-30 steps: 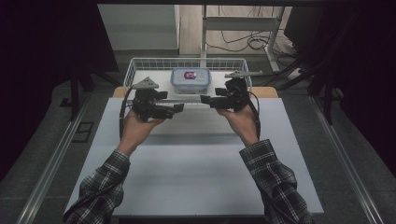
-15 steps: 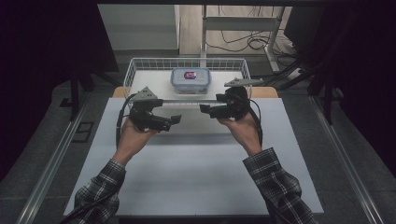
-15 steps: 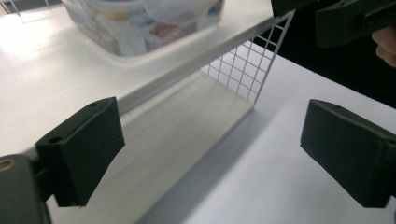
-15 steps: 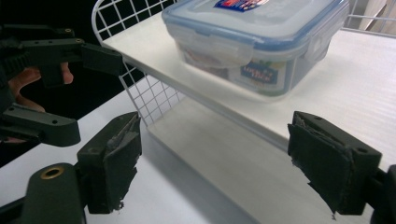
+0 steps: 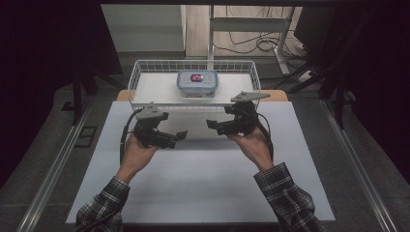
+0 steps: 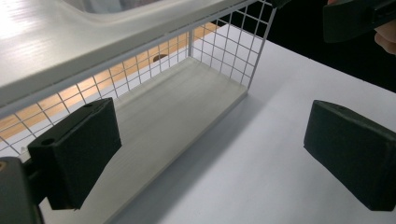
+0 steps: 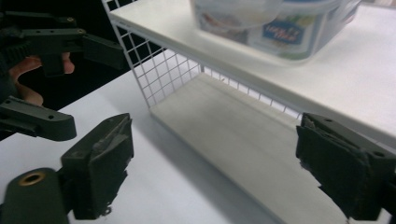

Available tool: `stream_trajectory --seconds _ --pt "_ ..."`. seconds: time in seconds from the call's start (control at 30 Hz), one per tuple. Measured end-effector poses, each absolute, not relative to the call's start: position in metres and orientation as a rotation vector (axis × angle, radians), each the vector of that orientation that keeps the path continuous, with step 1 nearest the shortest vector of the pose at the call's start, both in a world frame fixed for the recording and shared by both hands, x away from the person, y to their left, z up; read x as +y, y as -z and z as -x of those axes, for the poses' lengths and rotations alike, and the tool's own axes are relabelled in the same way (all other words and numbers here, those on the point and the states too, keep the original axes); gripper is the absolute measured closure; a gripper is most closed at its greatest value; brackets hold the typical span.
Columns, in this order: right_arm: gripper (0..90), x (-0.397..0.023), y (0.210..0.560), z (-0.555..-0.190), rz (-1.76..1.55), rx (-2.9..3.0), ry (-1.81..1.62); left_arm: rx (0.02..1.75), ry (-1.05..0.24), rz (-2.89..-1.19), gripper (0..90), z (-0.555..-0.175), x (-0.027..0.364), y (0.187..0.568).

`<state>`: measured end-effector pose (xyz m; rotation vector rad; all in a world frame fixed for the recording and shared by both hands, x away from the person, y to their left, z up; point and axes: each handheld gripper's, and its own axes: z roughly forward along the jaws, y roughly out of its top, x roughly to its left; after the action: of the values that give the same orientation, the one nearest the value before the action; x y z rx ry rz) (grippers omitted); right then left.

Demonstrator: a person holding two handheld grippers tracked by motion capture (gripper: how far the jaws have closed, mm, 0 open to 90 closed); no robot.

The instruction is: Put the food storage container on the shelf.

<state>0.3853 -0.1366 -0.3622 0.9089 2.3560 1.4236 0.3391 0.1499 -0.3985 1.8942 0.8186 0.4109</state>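
Note:
A clear plastic container with a blue lid (image 5: 197, 83) sits on the white top shelf of a wire rack (image 5: 154, 88) at the table's far edge. In the right gripper view the container (image 7: 275, 25) is up high, above the rack's mesh side (image 7: 163, 70) and a pale lower board. My left gripper (image 5: 178, 137) hovers over the white table in front of the rack, open and empty. My right gripper (image 5: 212, 125) faces it from the right, also open and empty. The left gripper view looks between wide-apart pads (image 6: 74, 154) at the rack's mesh (image 6: 224, 42).
The white table top (image 5: 203, 188) stretches toward the person in plaid sleeves. A wooden strip (image 5: 275, 95) shows behind the rack. Metal rails (image 5: 53, 169) run along both table sides, and cables (image 5: 251, 43) lie on the floor beyond. Dark surroundings flank the table.
Both hands have drawn back from the rack toward the person and lowered over the table. The jaws stay open, and the container has not moved.

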Motion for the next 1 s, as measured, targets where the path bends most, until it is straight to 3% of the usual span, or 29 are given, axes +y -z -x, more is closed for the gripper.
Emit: stream_trajectory --seconds 0.43,1.0 --pt "0.5 -0.139 0.379 -0.365 -0.865 2.351 -1.400 0.771 -0.415 -1.903 2.0 -0.317 0.145 0.413" --pt "0.0 -0.140 0.415 -0.332 -0.801 2.385 -1.367 0.777 -0.391 -1.871 0.4 -0.289 0.147 0.452"
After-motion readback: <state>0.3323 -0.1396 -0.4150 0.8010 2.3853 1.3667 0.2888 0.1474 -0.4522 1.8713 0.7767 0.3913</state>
